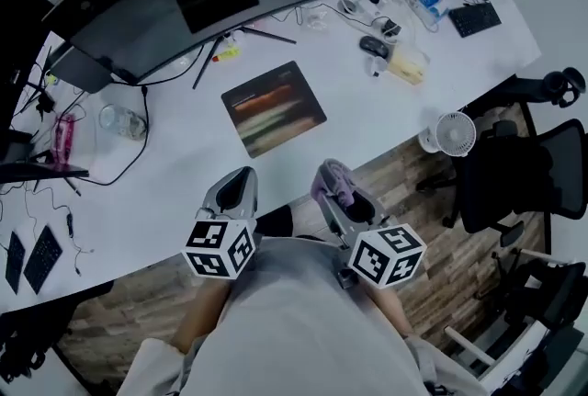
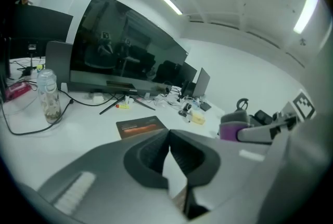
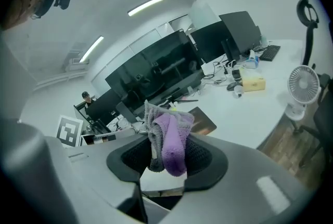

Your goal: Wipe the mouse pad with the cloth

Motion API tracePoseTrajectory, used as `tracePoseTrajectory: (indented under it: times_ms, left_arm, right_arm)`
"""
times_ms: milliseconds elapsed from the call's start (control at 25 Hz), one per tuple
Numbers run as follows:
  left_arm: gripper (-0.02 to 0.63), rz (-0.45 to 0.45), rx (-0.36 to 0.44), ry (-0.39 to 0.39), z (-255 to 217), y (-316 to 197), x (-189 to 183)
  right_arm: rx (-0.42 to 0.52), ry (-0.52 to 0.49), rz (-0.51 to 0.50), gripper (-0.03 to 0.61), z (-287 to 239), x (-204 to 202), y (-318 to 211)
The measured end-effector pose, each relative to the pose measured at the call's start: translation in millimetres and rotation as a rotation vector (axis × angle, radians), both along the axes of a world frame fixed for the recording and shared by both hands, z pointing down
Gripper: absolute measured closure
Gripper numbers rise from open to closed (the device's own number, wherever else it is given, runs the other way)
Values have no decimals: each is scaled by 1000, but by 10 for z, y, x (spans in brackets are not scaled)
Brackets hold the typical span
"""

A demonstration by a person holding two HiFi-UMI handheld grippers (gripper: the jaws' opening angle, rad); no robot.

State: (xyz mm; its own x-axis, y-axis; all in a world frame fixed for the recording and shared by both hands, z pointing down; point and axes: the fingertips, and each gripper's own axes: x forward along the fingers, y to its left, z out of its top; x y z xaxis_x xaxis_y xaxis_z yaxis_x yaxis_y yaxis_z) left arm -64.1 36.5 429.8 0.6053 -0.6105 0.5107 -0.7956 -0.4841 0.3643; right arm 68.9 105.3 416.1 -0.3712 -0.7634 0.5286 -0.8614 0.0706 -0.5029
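Observation:
The dark mouse pad (image 1: 274, 107) with an orange streak lies flat on the white desk (image 1: 184, 201), ahead of both grippers; it also shows as the mouse pad (image 2: 140, 126) and the mouse pad (image 3: 204, 119). My right gripper (image 1: 336, 186) is shut on a purple and grey cloth (image 3: 167, 137), the cloth (image 1: 333, 181) bunched between its jaws, held near the desk's front edge and short of the pad. My left gripper (image 1: 237, 190) hangs beside it, shut with nothing between its jaws (image 2: 169, 147).
A wide curved monitor (image 1: 184, 4) stands behind the pad. A clear jar (image 1: 122, 120) and cables lie at the left. A mouse (image 1: 373, 46), a yellow box (image 1: 408, 65) and a small keyboard (image 1: 474, 18) sit at the right. A white desk fan (image 1: 450, 133) and black chairs (image 1: 524, 174) stand off the desk.

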Motion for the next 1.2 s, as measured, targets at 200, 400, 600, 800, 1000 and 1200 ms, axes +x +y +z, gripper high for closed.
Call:
tracePoseTrajectory:
  times_ms: [200,400,600,800,1000,1200]
  left_arm:
    - [614,-86,-28,22,46,-239,-212]
    - [614,-91,-21,26,117,-383,-321]
    - [614,-142,-46,34,181,-415,-380]
    - [614,-146,-89,7,385,-474,-316]
    - [614,-187,-127,-20,646,-591,-273]
    - [614,-268,-188,-67,957,-684,-307]
  right_arm:
    - [14,8,-118,422,-97,-181,-459]
    - [6,13,-207,422,-87,-346,-817]
    - [-9,-26,-304,422,-81,-538,-1074]
    - [-13,-53,-412,422,-40,-767,-1400]
    - [-42,-41,-510,420,100,-901,-1733]
    - [-76,-21,-583,416,312,-1010,-2080]
